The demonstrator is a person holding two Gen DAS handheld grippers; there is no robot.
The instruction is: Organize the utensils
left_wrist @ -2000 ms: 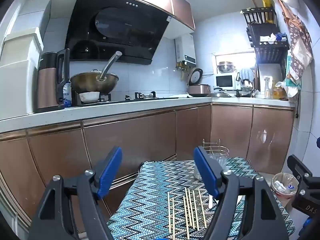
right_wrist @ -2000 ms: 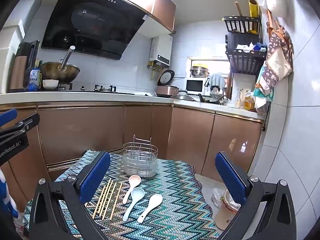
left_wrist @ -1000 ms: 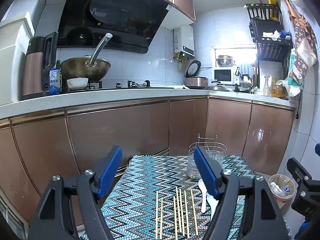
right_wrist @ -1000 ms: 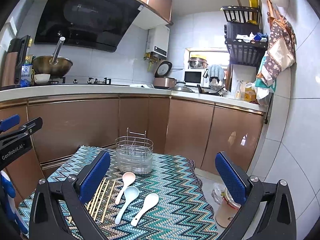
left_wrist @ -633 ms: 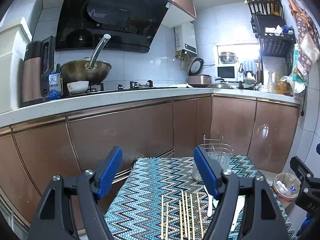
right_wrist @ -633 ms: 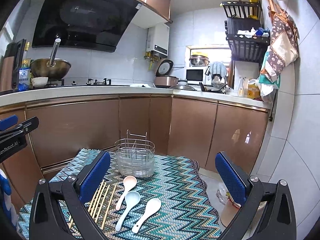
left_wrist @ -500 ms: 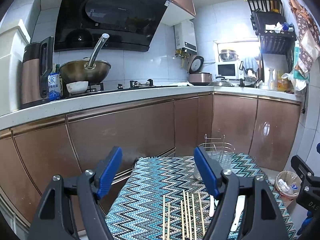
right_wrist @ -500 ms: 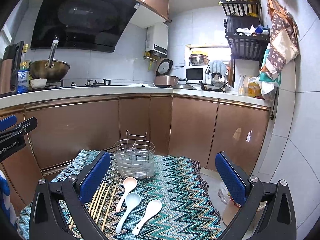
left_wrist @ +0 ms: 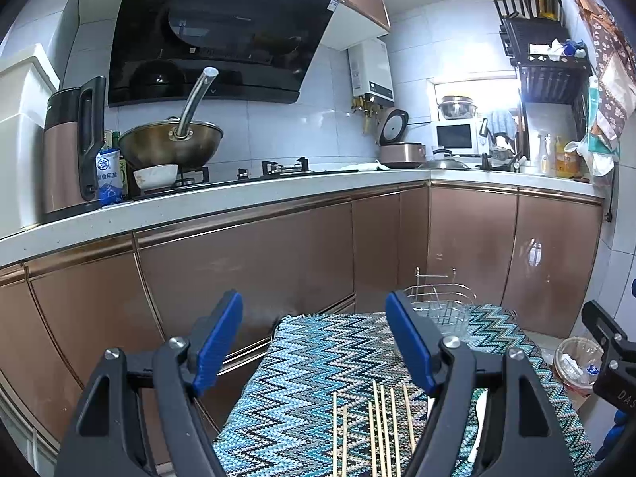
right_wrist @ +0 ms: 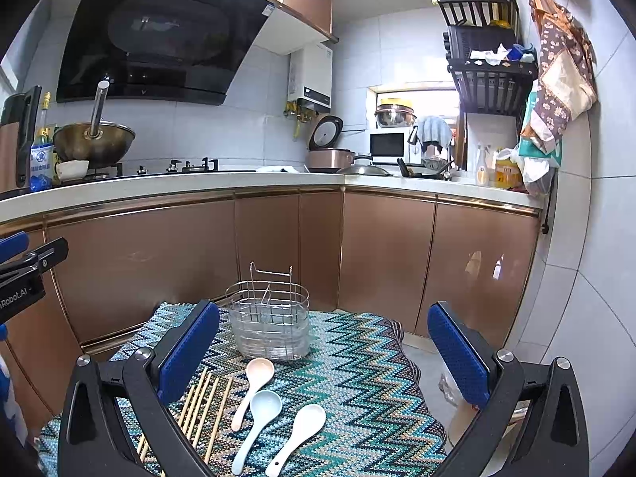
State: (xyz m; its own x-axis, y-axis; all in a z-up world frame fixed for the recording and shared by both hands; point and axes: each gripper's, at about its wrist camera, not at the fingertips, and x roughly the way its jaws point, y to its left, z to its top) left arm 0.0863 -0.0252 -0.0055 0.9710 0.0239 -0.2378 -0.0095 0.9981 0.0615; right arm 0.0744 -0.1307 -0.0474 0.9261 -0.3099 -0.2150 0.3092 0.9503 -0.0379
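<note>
Right wrist view: "Robot.AI" lettering on left tool (right_wrist: 16, 262), jaws apart.

1. A zigzag-patterned woven cloth (right_wrist: 357, 361) is seen in teal, blue, black and white.
2. Three ceramic spoons are coloured pale pink (right_wrist: 254, 381), light blue (right_wrist: 258, 417) and white (right_wrist: 300, 433).
3. Blue pads are carried on black gripper fingers (right_wrist: 187, 353).
4. Copper-brown glossy cabinet doors (left_wrist: 246, 262) are shown.

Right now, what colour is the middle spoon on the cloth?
Pale blue: the middle spoon shows best in the right wrist view.
</note>
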